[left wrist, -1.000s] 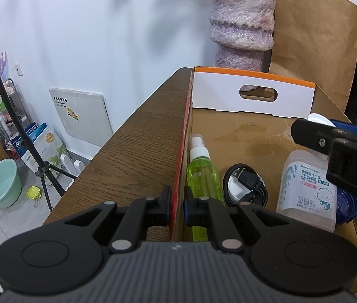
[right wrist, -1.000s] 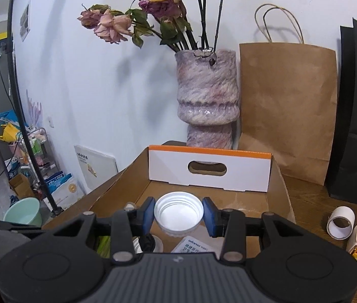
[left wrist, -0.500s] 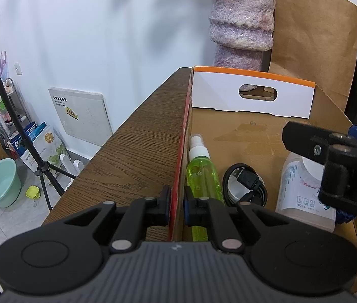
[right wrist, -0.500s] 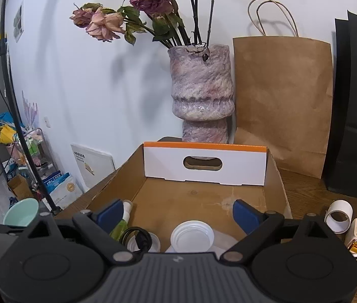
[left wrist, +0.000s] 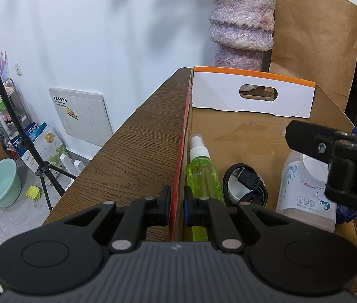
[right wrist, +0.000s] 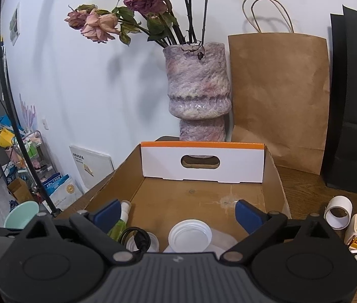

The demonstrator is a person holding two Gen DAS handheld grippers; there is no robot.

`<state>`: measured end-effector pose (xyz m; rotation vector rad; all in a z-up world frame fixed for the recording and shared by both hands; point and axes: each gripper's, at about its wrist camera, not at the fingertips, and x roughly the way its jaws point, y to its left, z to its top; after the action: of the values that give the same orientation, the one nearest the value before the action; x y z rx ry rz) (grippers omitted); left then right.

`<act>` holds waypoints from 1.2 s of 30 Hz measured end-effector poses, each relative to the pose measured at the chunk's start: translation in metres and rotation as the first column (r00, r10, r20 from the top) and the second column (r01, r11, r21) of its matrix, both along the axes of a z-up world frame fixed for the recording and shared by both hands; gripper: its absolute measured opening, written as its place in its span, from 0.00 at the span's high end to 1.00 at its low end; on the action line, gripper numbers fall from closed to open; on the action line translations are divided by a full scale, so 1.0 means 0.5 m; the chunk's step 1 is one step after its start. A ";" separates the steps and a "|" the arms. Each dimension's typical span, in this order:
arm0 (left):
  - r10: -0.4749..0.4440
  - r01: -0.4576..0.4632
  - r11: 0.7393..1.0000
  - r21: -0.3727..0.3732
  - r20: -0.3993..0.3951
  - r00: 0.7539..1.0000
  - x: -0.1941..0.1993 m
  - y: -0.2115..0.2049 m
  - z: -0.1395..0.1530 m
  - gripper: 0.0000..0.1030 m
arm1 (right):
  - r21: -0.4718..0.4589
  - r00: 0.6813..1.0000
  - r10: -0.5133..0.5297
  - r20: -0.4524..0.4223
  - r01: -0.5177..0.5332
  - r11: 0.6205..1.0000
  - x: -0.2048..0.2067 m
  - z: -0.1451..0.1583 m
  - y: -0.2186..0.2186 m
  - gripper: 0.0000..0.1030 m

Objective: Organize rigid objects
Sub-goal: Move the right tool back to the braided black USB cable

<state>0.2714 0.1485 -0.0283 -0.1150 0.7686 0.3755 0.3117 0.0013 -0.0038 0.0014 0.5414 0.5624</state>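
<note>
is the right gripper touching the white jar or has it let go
Apart. In the right wrist view the right gripper has just opened wide, both blue pads clear of the white jar's rim, which sits in the cardboard box.

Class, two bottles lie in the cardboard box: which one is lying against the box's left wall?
The green spray bottle, with its white nozzle, lies along the left wall of the cardboard box. The white labelled bottle lies on the right side, beyond the coiled black cable.
</note>
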 end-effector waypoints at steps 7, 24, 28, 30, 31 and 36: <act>0.000 0.000 1.000 -0.002 0.000 1.000 0.000 0.000 0.000 0.90 | 0.040 0.999 -0.021 0.030 0.020 0.999 -0.007 0.003 -0.012 0.00; 0.001 -0.001 1.000 -0.008 0.002 1.000 -0.002 0.004 0.002 0.90 | 0.099 0.974 -0.201 0.105 0.191 0.977 0.010 0.036 -0.132 0.00; 0.001 -0.001 1.000 -0.009 0.002 1.000 -0.002 0.004 0.002 0.90 | 0.104 0.944 -0.315 0.104 0.304 0.947 0.041 0.036 -0.223 0.00; 0.001 -0.001 1.000 -0.009 0.002 1.000 -0.002 0.004 0.002 0.90 | 0.090 0.925 -0.367 0.100 0.359 0.929 0.056 0.029 -0.275 0.00; 0.002 -0.002 1.000 -0.012 0.003 1.000 -0.002 0.004 0.002 0.90 | 0.079 0.915 -0.392 0.099 0.386 0.919 0.062 0.024 -0.299 0.00; 0.001 -0.001 1.000 -0.012 0.002 1.000 -0.002 0.006 0.002 0.90 | 0.025 0.860 -0.509 0.038 0.508 0.861 0.104 -0.017 -0.417 0.00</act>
<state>0.2705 0.1516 -0.0272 -0.1274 0.7686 0.3717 0.3639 -0.2074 -0.0121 0.1429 0.4699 0.0455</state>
